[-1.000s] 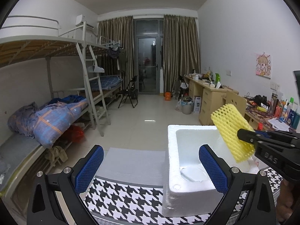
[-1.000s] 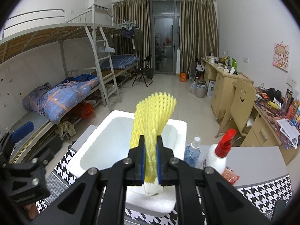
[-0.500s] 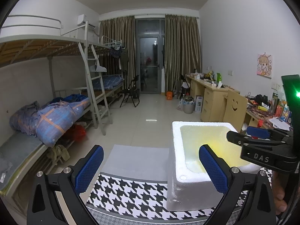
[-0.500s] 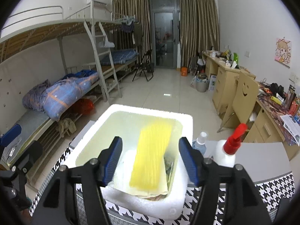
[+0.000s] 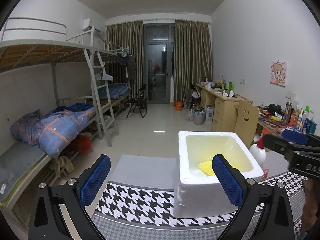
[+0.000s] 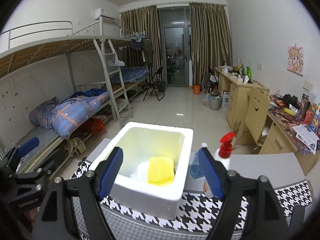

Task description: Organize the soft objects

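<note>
A yellow foam net sleeve [image 6: 160,169] lies inside the white foam box [image 6: 180,188], on top of white padding. The same yellow foam net sleeve [image 5: 206,167] shows at the bottom of the foam box [image 5: 182,160] in the left wrist view. My right gripper [image 6: 161,173] hangs near the box's front with its jaws still opening and nothing between them. At the right edge of the left wrist view my right gripper [image 5: 296,140] shows from the side. My left gripper [image 5: 160,180] is open and empty, left of the box.
A spray bottle with a red trigger [image 6: 225,152] and a clear bottle of blue liquid [image 6: 197,166] stand right of the box. The houndstooth cloth [image 6: 230,214] covers the table. A grey lid or mat [image 5: 146,170] lies left of the box. Bunk beds and desks line the room.
My right gripper let go of the yellow foam sleeve, which dropped into the foam box. Its jaws went from shut to wide, and it pulled back from the box.
</note>
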Available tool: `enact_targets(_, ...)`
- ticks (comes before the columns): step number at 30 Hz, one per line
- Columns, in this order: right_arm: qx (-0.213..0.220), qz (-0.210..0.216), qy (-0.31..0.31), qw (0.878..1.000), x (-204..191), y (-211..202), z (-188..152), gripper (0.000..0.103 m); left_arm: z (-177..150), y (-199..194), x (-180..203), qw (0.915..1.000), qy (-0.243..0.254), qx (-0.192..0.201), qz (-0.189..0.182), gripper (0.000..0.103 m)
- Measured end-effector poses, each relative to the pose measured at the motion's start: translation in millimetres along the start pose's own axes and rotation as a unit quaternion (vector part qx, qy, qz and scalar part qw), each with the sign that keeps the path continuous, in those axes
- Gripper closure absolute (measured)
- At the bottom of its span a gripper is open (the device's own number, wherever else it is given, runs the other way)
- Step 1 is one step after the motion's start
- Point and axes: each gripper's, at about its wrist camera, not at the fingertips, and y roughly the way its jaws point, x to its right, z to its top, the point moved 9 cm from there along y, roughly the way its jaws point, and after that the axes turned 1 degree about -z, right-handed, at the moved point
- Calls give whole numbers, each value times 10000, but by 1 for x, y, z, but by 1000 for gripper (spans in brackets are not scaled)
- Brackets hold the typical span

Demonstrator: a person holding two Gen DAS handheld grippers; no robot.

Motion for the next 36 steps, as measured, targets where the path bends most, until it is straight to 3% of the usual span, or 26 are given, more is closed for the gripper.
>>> enact_targets(12,364,-46,199,9991,1,-68,-14,7,1,-65,14,9993,125,320,-113,1)
enact_targets(21,656,-193,-39,9977,0,-104,-32,6,-6,-103,25,9983,236,496,-183,1)
enact_targets(36,708,-231,-72,9972,1,-150,-55,5,-17,-142,35,9959,252,727,-475,1)
